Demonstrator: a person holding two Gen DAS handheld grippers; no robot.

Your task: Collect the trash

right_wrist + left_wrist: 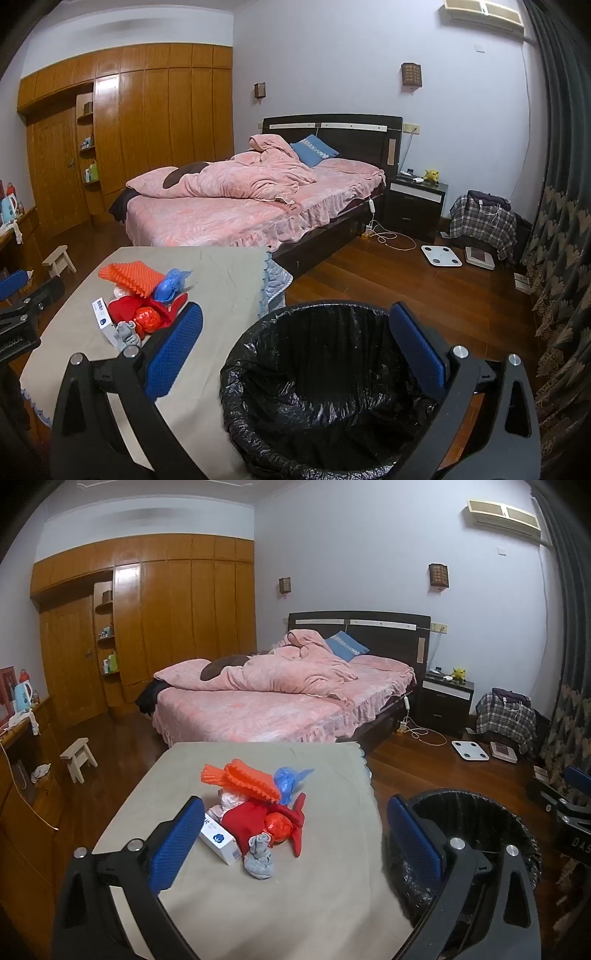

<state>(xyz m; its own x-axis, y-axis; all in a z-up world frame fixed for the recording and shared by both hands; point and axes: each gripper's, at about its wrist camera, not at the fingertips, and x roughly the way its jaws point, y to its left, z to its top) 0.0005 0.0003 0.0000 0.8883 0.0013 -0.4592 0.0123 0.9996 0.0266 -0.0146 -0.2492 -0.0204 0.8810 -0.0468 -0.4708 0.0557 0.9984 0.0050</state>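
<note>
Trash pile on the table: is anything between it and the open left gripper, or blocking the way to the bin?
Nothing visible: bare cloth lies between the left gripper and the pile; the bin stands open beside the table.

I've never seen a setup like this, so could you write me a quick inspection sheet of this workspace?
Surface: table under a beige cloth, bare at the near end.
Job's things: trash pile on the cloth: orange foam netting, blue plastic bag, red bag, white box, grey rag. Bin with black liner beside the table, looks empty.
Clutter: nothing seen beyond the pile.
Grippers: left gripper and right gripper open, holding nothing.
Cables: white cable on the floor by the bed.
Surroundings: bed, wardrobe, nightstand, scale.
</note>
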